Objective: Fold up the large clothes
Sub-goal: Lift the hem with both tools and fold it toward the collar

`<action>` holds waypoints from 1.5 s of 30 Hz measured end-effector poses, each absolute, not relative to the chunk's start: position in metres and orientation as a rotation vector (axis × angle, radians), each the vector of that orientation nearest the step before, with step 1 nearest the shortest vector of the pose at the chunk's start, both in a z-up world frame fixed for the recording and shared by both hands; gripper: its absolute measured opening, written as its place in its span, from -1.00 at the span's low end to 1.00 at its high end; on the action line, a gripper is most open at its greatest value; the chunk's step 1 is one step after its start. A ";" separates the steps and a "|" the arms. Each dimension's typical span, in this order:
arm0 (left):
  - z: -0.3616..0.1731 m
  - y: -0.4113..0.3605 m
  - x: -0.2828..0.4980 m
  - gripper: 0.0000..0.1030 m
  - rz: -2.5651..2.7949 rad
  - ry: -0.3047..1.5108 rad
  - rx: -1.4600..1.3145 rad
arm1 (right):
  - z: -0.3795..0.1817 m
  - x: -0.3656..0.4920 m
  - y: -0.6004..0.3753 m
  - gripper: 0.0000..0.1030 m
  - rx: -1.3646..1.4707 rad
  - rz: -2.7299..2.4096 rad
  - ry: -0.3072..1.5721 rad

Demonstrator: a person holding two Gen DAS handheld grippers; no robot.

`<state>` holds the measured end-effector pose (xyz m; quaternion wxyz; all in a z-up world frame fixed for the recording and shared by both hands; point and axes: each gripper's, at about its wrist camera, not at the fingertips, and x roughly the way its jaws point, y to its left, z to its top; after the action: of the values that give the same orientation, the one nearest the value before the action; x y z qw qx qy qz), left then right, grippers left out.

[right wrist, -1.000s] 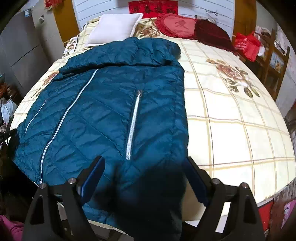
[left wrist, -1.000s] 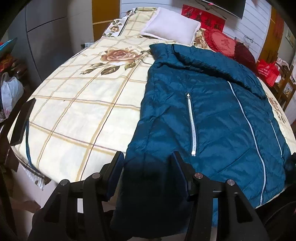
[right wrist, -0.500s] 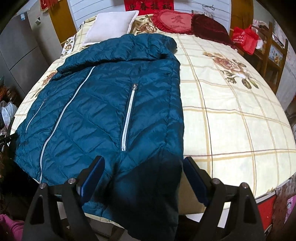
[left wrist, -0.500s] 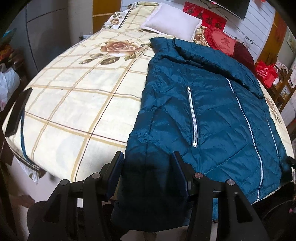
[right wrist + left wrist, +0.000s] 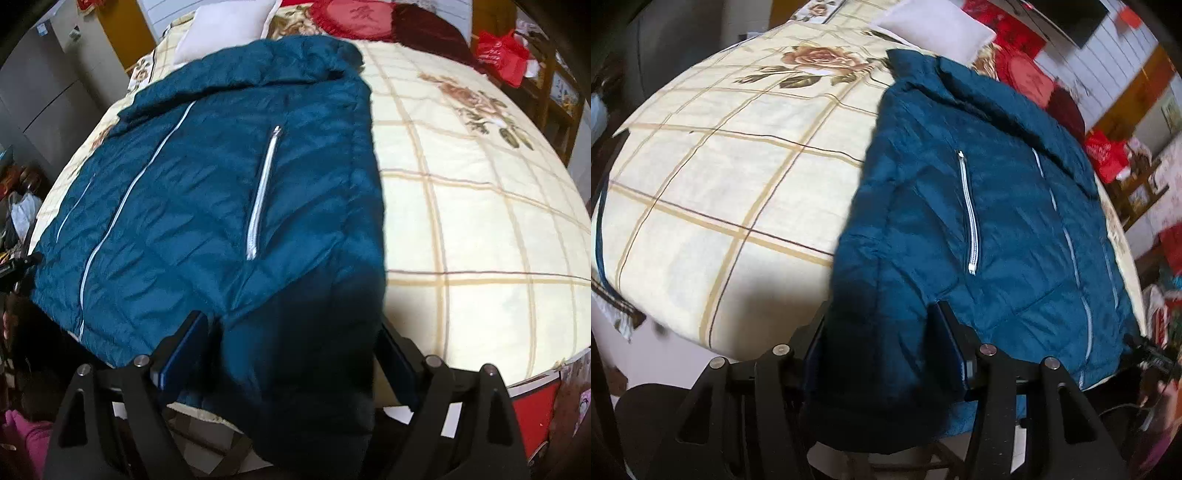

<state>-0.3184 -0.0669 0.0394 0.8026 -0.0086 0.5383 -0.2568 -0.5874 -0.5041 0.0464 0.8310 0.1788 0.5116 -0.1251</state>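
A large teal quilted jacket (image 5: 990,206) with white zippers lies spread on a bed; it also shows in the right wrist view (image 5: 207,192). My left gripper (image 5: 881,332) is shut on the jacket's near left hem corner, and dark fabric fills the gap between its fingers. My right gripper (image 5: 291,343) is shut on the near right hem corner, with the fabric bunched between its fingers and hanging below. Both corners are lifted off the bed's near edge. The fingertips are partly hidden by the fabric.
The bed has a cream plaid bedspread (image 5: 713,184) with rose prints. A white pillow (image 5: 931,33) and red cushions (image 5: 354,18) lie at the head. A red bag (image 5: 502,51) and wooden furniture stand on the right, grey cabinets (image 5: 44,96) on the left.
Both grippers have risen and moved forward over the bed with the hem corners held. The near part of the jacket lifts and the view tilts down.
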 end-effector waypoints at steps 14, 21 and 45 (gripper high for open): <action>0.032 -0.076 -0.319 0.43 -0.516 1.131 0.057 | 0.042 -0.588 -0.523 0.76 0.464 -0.249 1.078; 0.031 -0.083 -0.323 0.52 -0.510 1.099 0.102 | 0.036 -0.578 -0.515 0.78 0.507 -0.183 1.060; 0.143 -0.092 -0.284 -0.43 -0.598 0.842 -0.075 | 0.160 -0.551 -0.553 -0.59 0.445 -0.149 0.655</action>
<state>-0.2841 -0.0919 0.1428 0.8690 -0.0359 0.4025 -0.2857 -0.5514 -0.5526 0.1600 0.9199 0.2166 0.3188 -0.0725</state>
